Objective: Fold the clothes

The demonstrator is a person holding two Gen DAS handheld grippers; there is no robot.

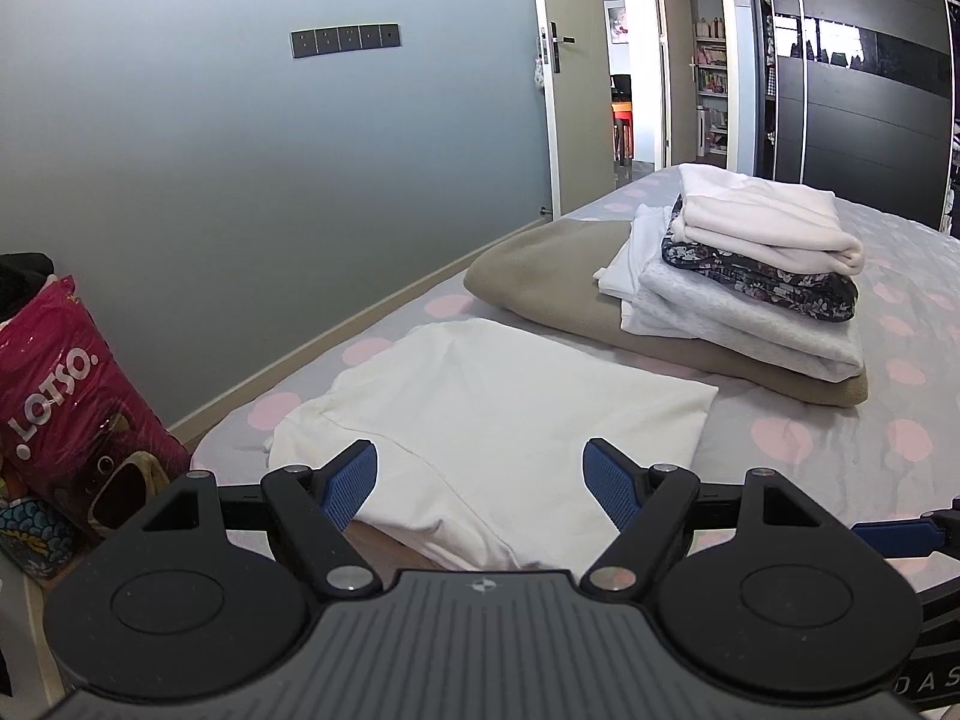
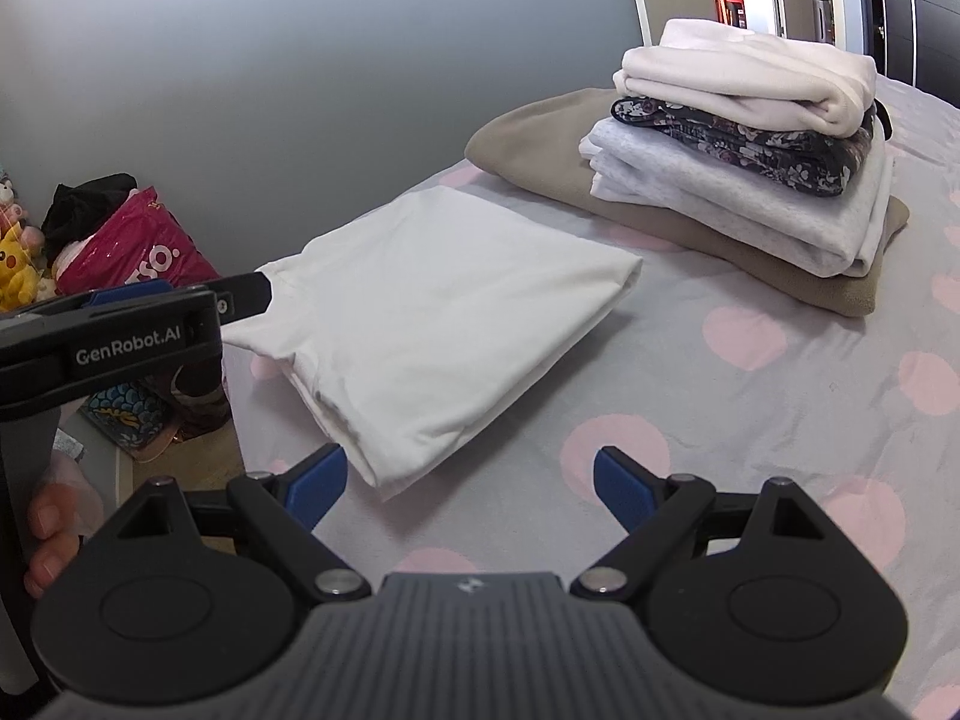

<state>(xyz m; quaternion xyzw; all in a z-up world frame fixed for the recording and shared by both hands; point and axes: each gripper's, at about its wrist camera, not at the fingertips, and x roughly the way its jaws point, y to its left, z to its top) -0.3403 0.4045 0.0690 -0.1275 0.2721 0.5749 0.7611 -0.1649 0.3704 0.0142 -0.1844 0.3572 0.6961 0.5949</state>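
Observation:
A folded white garment [image 1: 504, 414] [image 2: 438, 312] lies flat on the grey bed sheet with pink dots [image 2: 750, 408]. My left gripper [image 1: 480, 462] hovers open over the garment's near edge, blue pads wide apart and pressing on nothing; in the right wrist view it shows from the side [image 2: 252, 297] at the garment's left end. My right gripper [image 2: 468, 468] is open just in front of the garment's near corner, over bare sheet. One of its fingers [image 1: 888, 531] shows at the right edge of the left wrist view.
Behind the garment, a beige blanket [image 1: 540, 288] carries a stack of folded clothes [image 2: 750, 138]: grey, dark floral, pale pink on top. A pink LOTSO bag [image 1: 66, 396] and plush toys [image 2: 15, 264] sit on the floor at left. A hand [image 2: 54, 540] holds the left gripper.

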